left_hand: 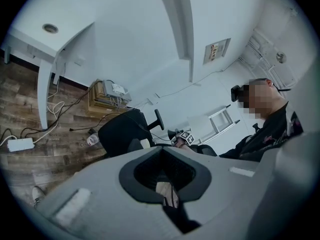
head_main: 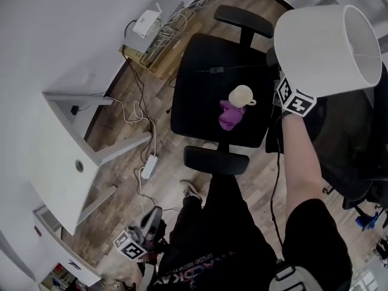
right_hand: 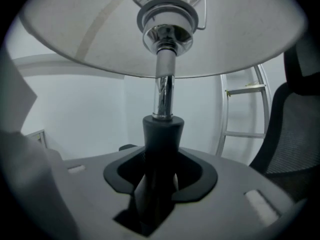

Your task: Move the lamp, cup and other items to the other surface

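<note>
Right up close is the lamp, right gripper clamped on its dark stem, white shade tipped sideways. Lower, the left gripper hangs by the person's leg, jaws a crack apart, nothing between them. Further down, the cup sits on the black chair seat beside a purple cloth.
</note>
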A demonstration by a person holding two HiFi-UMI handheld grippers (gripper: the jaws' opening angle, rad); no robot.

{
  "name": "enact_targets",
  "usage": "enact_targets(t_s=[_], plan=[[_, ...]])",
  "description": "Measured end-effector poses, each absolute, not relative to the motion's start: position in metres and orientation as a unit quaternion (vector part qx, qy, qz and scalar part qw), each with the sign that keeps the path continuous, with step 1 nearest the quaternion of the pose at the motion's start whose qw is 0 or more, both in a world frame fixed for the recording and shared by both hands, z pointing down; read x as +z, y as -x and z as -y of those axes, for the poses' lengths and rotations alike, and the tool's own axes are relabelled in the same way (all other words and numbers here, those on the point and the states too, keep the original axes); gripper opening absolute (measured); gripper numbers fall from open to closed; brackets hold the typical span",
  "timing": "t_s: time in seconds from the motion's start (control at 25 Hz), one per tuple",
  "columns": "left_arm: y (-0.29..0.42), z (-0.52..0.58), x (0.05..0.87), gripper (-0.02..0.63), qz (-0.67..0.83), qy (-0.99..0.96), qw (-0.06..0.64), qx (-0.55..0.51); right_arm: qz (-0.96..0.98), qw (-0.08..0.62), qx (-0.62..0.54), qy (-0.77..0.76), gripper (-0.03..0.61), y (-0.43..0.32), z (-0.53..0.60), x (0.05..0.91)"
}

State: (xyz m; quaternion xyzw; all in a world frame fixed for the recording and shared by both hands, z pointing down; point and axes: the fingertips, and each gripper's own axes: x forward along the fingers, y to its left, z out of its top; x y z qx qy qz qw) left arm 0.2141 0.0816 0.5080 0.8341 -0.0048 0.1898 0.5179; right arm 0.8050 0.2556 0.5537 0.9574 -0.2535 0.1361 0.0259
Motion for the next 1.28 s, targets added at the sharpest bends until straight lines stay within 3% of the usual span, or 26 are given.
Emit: enact_targets(t_s=[0.44, 0.76, 1.28], plan=[[-0.228, -0.103, 0.559, -0.003, -0.024, -0.803, 0.520, 0.290, 0.183, -0.016, 0.186, -0.965, 0.158, -0.804, -0.303, 0.688], [-0.221, -0.122, 0.593, -0.003, -0.043, -0.778, 0.519, 0.351, 0.175, -0.007, 0.211, -0.962, 0.158, -0.795, -0.311, 0.767], [-0.224, -0.136, 0.613, -0.003, -0.039, -0.760, 0.533, 0.370, 0.166, -0.020, 0.223, -0.960, 0.158, -0.791, -0.321, 0.814]])
